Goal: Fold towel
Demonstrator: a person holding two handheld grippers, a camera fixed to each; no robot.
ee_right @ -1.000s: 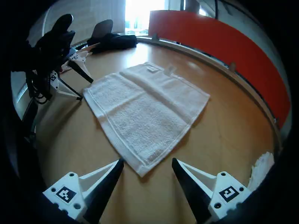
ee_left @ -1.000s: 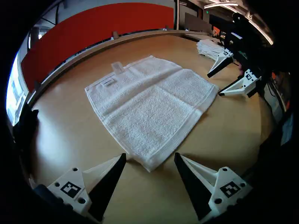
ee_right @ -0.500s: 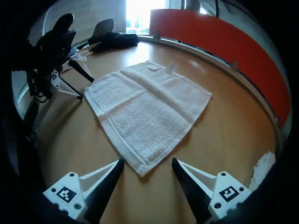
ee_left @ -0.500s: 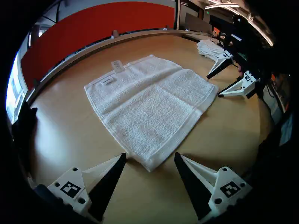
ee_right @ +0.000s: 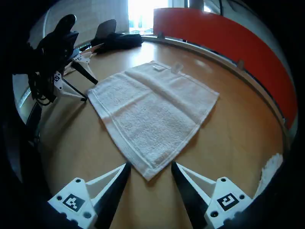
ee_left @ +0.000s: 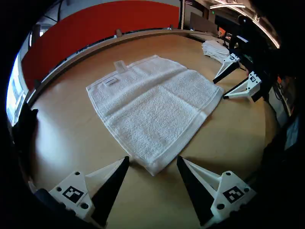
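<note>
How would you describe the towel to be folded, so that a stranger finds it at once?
On the wooden table in front of the red panel, a white towel lies spread flat in the middle. Unlike the stack of white towels at the far edge, it lies alone, with two small labels near one edge.

A light wooden table [ee_left: 65, 114] with a curved far edge carries a white towel [ee_left: 152, 107] spread flat near its middle. In the left gripper view a stack of white cloths [ee_left: 215, 49] lies well beyond the towel's right corner. In the right gripper view a dark bundle [ee_right: 118, 40] lies past its far corner.
</note>
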